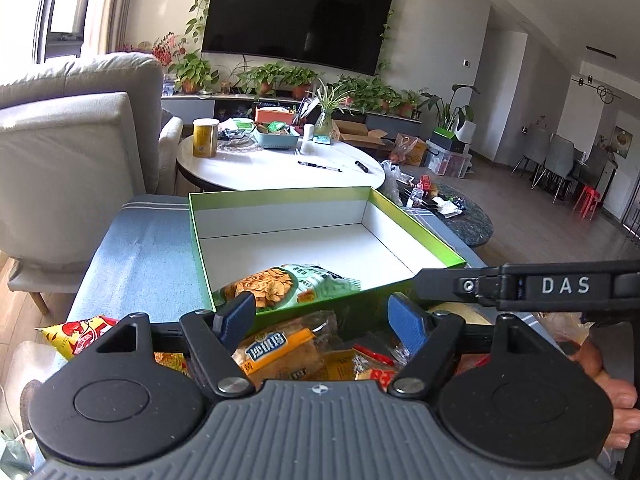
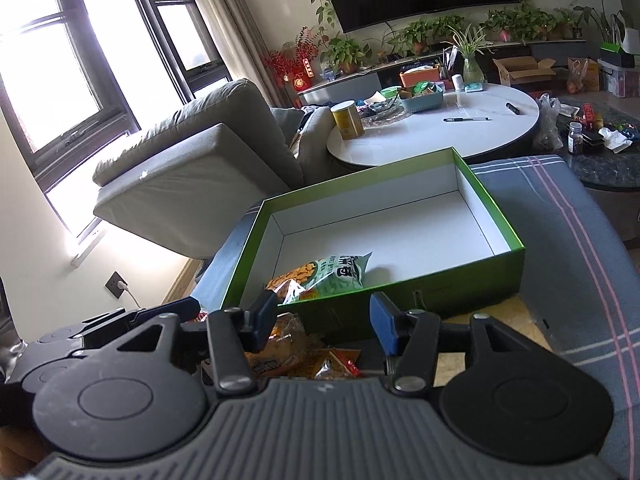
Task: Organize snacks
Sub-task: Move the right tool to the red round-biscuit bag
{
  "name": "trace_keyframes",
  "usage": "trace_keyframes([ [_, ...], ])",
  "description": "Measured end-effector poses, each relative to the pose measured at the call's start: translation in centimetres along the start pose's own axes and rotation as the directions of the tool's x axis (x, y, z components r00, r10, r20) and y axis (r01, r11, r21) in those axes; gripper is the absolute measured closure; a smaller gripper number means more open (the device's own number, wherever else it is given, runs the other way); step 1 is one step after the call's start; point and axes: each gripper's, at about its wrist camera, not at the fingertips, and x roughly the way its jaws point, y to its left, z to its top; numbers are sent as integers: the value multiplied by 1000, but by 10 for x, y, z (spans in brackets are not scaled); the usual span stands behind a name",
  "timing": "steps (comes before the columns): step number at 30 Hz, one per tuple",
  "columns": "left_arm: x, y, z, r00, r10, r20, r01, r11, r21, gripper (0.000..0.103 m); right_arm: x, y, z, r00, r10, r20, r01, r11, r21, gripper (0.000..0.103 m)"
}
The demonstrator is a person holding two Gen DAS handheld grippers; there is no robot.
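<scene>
A green box (image 1: 280, 194) (image 2: 360, 172) with a white inside lies open on a blue cloth. One green snack bag (image 1: 288, 284) (image 2: 336, 276) lies in its near left corner. In front of the box sits a pile of snacks: a bread pack with an orange label (image 1: 280, 348) (image 2: 280, 340), red packets (image 1: 372, 360) and a yellow-red pack (image 1: 80, 336). My left gripper (image 1: 322, 322) hovers open over the pile with nothing between its blue pads. My right gripper (image 2: 324, 318) is open too, just right of it, above the same pile. A hand (image 1: 616, 400) holds the right gripper's body (image 1: 520, 284).
The blue striped cloth (image 1: 140, 248) (image 2: 560, 216) covers the surface under the box. Behind stands a white round table (image 1: 280, 164) with a yellow canister (image 1: 205, 137), a blue basket and pens. A grey armchair (image 1: 72, 148) is at left, a dark low table (image 1: 468, 216) at right.
</scene>
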Motion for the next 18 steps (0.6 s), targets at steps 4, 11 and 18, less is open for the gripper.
trace_keyframes([
  [4, -12, -6, -5, 1000, -4, 1, 4, 1000, -3, 31, -18, -7, -2, 1000, -14, 24, 13, 1000, 15, 18],
  [11, -32, -16, -14, 1000, -6, 13, 6, 1000, -8, 30, -47, -37, -8, 996, -71, 54, 67, 995, 72, 18],
  [18, -41, -32, -30, 999, -40, -16, 40, 999, 12, 29, -57, -58, -37, 994, -106, 14, 103, 986, 135, 18],
])
